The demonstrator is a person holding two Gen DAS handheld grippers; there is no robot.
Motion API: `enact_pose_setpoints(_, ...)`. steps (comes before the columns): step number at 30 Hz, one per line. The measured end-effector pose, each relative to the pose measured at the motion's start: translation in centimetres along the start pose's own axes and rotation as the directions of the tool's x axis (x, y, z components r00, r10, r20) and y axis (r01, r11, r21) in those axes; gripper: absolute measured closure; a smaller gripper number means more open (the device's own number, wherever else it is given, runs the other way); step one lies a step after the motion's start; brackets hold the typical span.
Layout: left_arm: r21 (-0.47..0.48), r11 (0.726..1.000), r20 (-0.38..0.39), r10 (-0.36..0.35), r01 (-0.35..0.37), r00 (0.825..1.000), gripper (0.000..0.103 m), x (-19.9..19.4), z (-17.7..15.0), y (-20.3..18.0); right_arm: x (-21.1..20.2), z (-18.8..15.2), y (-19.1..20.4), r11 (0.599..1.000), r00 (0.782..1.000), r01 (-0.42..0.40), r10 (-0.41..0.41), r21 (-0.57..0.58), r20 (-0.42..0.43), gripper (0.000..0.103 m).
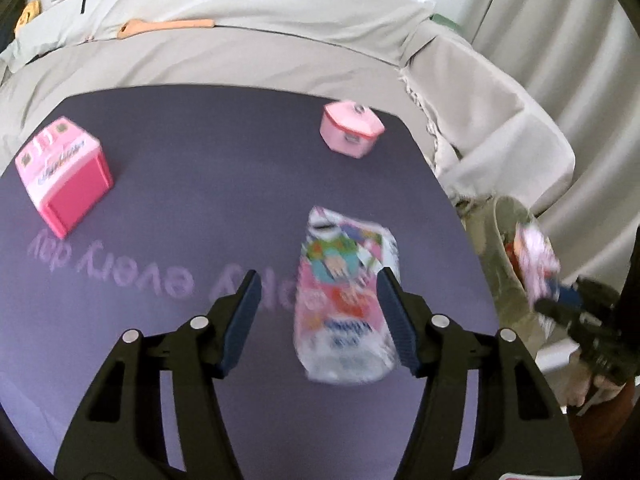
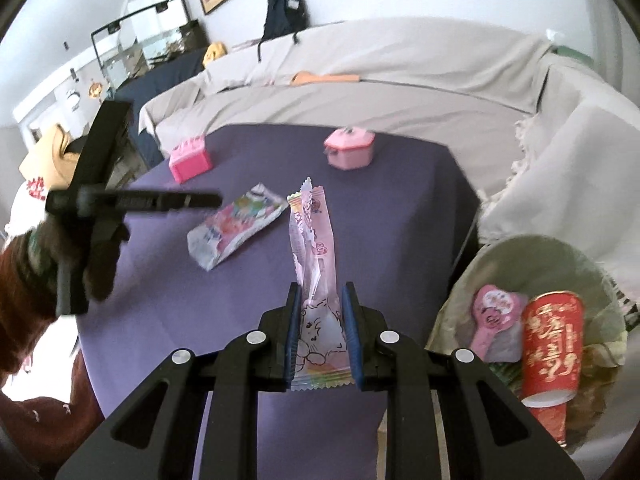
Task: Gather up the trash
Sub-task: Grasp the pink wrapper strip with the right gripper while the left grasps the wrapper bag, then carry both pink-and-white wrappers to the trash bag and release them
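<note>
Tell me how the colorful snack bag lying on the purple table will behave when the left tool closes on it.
The snack bag looks like thin crinkled film, so it will probably crumple and flop rather than hold shape. It lies flattened, so it is likely light and nearly empty. Its glossy surface may slide on the table; the open left tool should pinch firmly.

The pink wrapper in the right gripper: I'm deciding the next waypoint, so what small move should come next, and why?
Probably swing the right gripper rightward until it is over the trash bin, then open. It is shut on the pink wrapper, which stands above the purple table, while the bin sits just off the table's right edge with a red cup already in it.
</note>
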State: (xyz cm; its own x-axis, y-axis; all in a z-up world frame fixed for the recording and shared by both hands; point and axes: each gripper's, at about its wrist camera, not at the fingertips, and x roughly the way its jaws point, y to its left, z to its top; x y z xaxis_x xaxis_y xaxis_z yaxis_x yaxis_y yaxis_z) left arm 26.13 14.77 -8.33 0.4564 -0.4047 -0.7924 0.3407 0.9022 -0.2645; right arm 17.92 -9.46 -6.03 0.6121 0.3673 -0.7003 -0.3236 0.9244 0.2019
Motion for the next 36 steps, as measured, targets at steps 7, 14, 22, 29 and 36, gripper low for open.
enact_pose_setpoints(7, -0.034, 0.994, -0.032, 0.102, -0.103, 0.994, 0.061, 1.7, -1.6, -2.0, -1.5, 0.5, -2.0, 0.997, 0.997, 0.047, -0.051, 0.061, 0.063, 0.082)
enact_pose_setpoints(14, -0.096, 0.992, -0.007, 0.083, -0.083, 0.997, 0.101, 1.1, -2.0, -3.2, -3.9, 0.5, -3.7, 0.99, 0.989, 0.064, -0.079, 0.123, 0.127, 0.082)
enact_pose_setpoints(22, -0.001, 0.995, 0.147, 0.095, -0.096, 0.985, 0.101, -4.8, 0.7, -7.5, -7.4, 1.0, -4.2, 0.991, 0.974, 0.063, -0.087, 0.116, 0.21, 0.082)
enact_pose_setpoints(29, 0.094, 0.994, 0.225, 0.03, -0.053, 0.974, 0.101, -8.7, 2.7, -12.7, -11.0, 1.3, -5.5, 0.988, 0.956, 0.108, -0.135, 0.114, 0.262, 0.082)
enact_pose_setpoints(36, 0.189, 0.98, 0.195, -0.104, 0.066, 0.975, 0.101, -8.1, 3.7, -19.2, -15.2, 0.1, -9.2, 0.965, 0.927, 0.199, -0.242, 0.172, 0.287, 0.082)
